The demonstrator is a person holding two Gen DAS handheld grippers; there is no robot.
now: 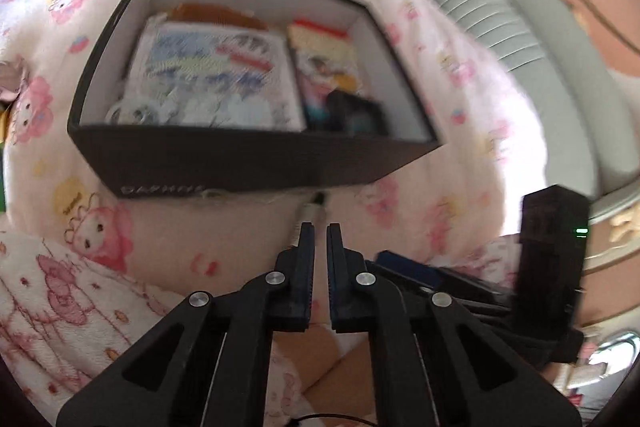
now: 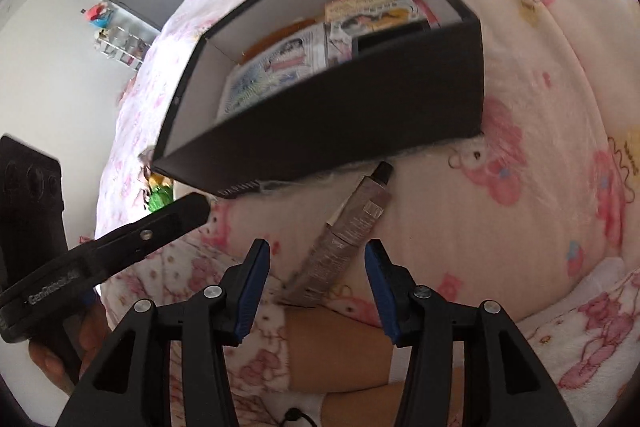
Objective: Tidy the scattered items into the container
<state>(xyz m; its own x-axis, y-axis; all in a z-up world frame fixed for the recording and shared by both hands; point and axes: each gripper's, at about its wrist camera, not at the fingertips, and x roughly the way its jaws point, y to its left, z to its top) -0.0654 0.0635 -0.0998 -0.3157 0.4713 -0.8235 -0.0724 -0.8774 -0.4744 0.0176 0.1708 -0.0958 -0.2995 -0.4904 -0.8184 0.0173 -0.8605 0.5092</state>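
Box (image 1: pixel 248 163) first: black cardboard outside, white inside, open top, sitting on a pink cartoon-print blanket (image 1: pixel 420 211). Inside it, from the left wrist view, a big white packet with blue and red print (image 1: pixel 216 79) fills the left half, with something brown (image 1: pixel 216 13) tucked behind it at about 12 o'clock. To the packet's right, at 3 o'clock, there's a yellowish illustrated pack with a red top edge (image 1: pixel 324 59), and a small dark thing (image 1: pixel 352 111) lies in the near right corner. Some silvery round bits sit in the near left corner, too blurry to name.

Outside the box, a grey tube with a dark cap (image 2: pixel 348 227) lies on the blanket, cap end just beside the box's near wall.

Left gripper (image 1: pixel 320 235) has its jaws pressed together with nothing between them, tips hovering near the tube's cap end. Right gripper (image 2: pixel 316 259) is spread wide, blue pads on either side of the tube's flat end, not pinching it. A hand (image 2: pixel 60 355) holds the left gripper at 8 o'clock in the right wrist view.
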